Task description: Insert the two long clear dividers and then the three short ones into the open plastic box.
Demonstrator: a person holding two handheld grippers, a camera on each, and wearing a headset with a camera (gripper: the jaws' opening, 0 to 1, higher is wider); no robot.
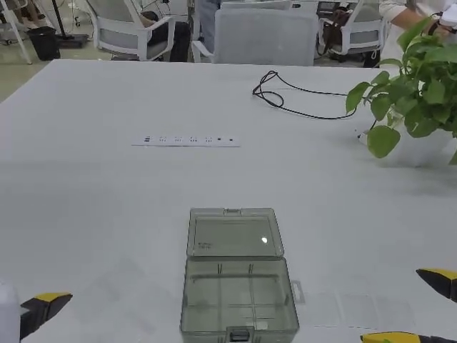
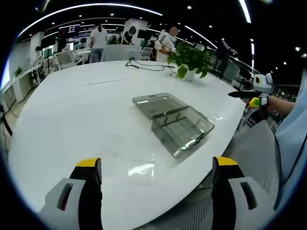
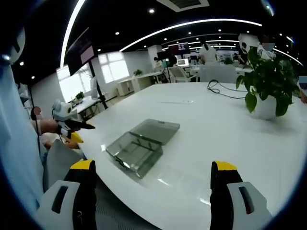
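An open plastic box (image 1: 239,304) sits at the middle of the bench's (image 1: 107,200) near edge, its lid (image 1: 234,232) laid flat behind it. Clear dividers (image 2: 142,171) lie flat on the bench beside the box. The left tongs (image 2: 156,162) and right tongs (image 3: 153,166) hover at either side, both spread wide and holding nothing.
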